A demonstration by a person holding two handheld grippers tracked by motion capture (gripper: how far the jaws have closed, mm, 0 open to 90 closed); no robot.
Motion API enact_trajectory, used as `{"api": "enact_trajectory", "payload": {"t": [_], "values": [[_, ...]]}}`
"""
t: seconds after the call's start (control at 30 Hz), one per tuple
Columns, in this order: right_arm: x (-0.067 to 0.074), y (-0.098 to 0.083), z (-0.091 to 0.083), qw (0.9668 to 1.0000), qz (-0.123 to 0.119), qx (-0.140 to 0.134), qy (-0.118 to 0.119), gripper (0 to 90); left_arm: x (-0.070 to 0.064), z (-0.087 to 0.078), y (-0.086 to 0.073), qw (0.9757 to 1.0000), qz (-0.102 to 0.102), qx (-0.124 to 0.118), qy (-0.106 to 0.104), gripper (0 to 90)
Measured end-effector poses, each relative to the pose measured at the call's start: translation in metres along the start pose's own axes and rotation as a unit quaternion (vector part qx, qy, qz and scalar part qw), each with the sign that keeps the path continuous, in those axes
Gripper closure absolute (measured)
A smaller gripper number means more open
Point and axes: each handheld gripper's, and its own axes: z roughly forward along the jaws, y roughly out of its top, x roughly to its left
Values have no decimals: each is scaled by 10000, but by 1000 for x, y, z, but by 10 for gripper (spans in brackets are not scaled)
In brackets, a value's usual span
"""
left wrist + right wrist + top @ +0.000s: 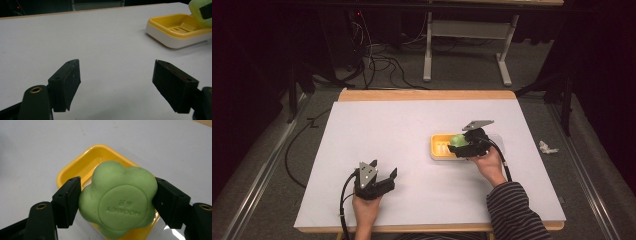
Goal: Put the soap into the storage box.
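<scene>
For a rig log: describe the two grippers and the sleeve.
Both grippers, left and right, are black with two blocky jaws, a grey three-cornered plate on top and a black trailing cable. The right arm wears a dark sleeve with thin pale stripes.

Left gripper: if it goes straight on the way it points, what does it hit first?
Probably nothing near. The left gripper, fingers open, faces bare table. The soap dish lies off to the right of that line, though depth is hard to judge.

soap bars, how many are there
1: the green soap bar is clamped in the right gripper above the yellow soap dish. The gripper covers part of the dish, so another could be hidden.
</scene>
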Motion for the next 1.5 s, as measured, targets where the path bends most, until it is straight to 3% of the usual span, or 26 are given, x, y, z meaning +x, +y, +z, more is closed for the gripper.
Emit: {"api": "enact_trajectory", "payload": {"t": [0.47, 0.87, 1.23, 1.5], "values": [[1, 2, 21, 9991, 47, 376, -185, 282, 0, 0, 0, 10000, 18, 6, 12, 231], [3, 2, 15, 9997, 7, 55, -231, 268, 0, 0, -1, 10000, 48, 2, 15, 231], [-2, -2, -10, 9992, 72, -356, -186, 278, -1, 1, -1, 9999, 83, 43, 47, 231], [-1, -4, -24, 9987, 24, -471, -169, 283, -1, 1, -2, 9999, 103, 52, 53, 231]]}}
